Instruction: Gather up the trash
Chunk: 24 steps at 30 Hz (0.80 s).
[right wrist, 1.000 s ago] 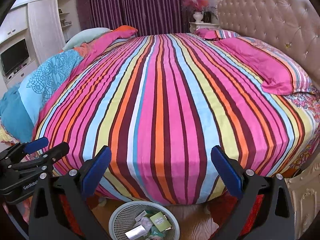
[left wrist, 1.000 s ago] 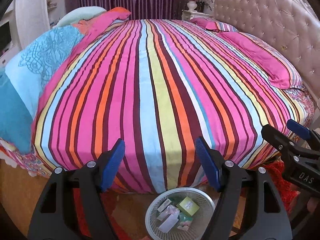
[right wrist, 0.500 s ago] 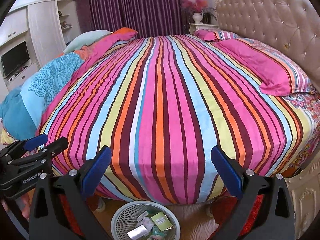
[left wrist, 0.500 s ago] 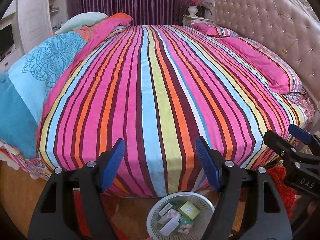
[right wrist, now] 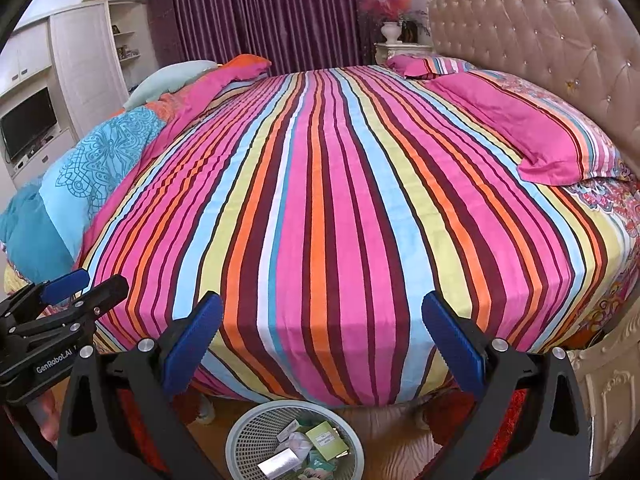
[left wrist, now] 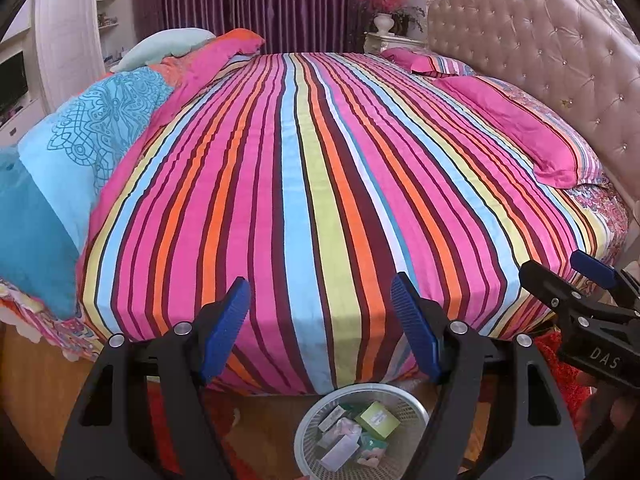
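A white mesh waste basket (left wrist: pixel 412 402) (right wrist: pixel 256 416) stands on the wooden floor at the foot of the bed. It holds several small boxes and wrappers, among them a green box (left wrist: pixel 378 420) (right wrist: pixel 327 440). My left gripper (left wrist: pixel 320 292) hangs open above the basket with nothing between its blue pads. My right gripper (right wrist: pixel 322 316) is open too and empty, held over the bed's near edge. Each gripper shows in the other's view, the right one (left wrist: pixel 560 276) at the right edge and the left one (right wrist: pixel 92 284) at the left edge. No loose trash lies on the striped bedspread (left wrist: pixel 320 184).
A large bed with a striped cover fills both views. A tufted headboard (left wrist: pixel 540 52) stands on the right, pink pillows (left wrist: pixel 520 128) below it. A blue quilt (left wrist: pixel 80 152) is piled on the left. A red rug (left wrist: pixel 564 380) lies beside the basket, and purple curtains hang behind.
Both views have drifted slightly back and up, so the bed sits a little lower in frame. The grippers stay open and empty, and the basket's contents look the same.
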{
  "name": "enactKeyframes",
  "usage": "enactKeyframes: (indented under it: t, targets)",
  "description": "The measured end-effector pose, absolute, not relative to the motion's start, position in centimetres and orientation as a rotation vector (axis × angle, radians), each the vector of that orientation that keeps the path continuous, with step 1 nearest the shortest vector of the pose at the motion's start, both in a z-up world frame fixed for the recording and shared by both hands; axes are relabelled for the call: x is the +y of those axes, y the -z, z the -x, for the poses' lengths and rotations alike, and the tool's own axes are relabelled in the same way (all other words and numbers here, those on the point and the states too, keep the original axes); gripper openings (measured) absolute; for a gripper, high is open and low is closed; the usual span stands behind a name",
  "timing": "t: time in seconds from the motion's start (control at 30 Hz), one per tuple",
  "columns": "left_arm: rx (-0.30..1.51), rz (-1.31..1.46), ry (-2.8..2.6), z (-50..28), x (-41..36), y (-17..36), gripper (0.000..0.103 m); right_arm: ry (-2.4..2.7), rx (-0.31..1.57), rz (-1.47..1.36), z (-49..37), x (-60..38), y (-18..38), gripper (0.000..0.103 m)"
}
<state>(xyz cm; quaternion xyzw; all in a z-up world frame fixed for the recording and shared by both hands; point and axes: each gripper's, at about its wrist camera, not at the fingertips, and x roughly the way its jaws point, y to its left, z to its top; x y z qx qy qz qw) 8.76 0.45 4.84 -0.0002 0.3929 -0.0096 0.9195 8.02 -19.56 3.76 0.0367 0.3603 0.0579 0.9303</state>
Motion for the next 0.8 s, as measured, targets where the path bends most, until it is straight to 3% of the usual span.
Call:
enactKeyframes:
  t: [0.8]
  targets:
    - [0.818, 0.001, 0.017, -8.64, 0.31, -4.89, 0.071, -0.124, 0.740, -0.065, -8.14, -19.09, -3.76, 0.095]
